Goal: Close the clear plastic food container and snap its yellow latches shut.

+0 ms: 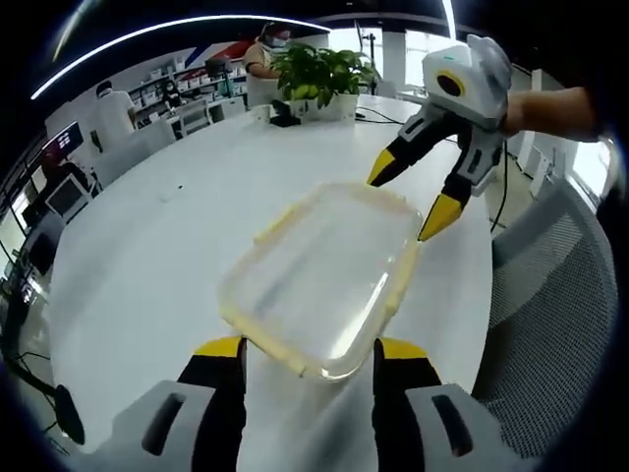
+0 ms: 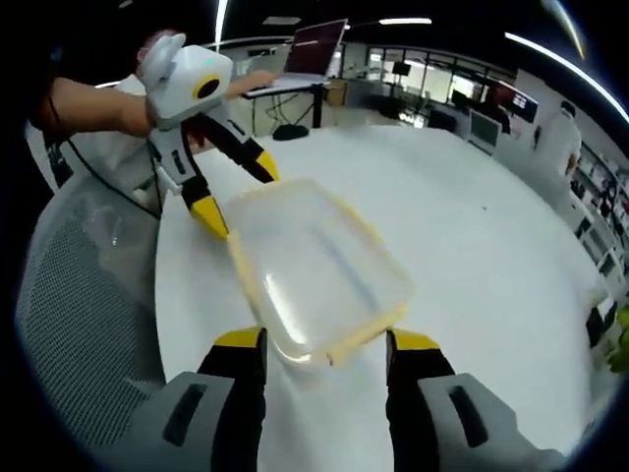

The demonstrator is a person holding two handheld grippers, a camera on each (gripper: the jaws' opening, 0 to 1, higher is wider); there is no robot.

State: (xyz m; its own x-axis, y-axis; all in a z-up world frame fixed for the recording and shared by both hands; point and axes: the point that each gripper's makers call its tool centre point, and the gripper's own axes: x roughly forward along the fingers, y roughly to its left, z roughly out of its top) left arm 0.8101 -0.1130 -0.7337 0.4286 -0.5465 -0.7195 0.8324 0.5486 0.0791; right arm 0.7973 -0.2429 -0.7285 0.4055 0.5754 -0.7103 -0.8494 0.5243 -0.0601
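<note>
On the white round table [image 1: 147, 265], a clear plastic food container [image 1: 324, 275] lies with its lid on, close to the table edge beside a grey mesh chair [image 1: 550, 305]. The yellow latches [image 1: 277, 224] run along its rim; whether they are already snapped down I cannot tell, because the plastic is pale and the picture is soft.

In the left gripper view, the left gripper [image 1: 310, 359] stands with its jaws apart, one on each side of the near corner of the container, and grips nothing. At the far right corner the right gripper [image 1: 413, 197] comes down, its yellow tips spread wide over the rim, also holding nothing.

In the right gripper view it is the same from the other end: the right gripper [image 2: 324, 354] has the near short end of the container [image 2: 314, 265] between its open jaws, and the left gripper [image 2: 236, 192] points at the far end.

The long axis of the container runs from one gripper to the other, so each gripper faces one short end, and both seem equally near. I judge that each must press the latch at its own end.

Far on the table stands a green potted plant [image 1: 319, 74].
</note>
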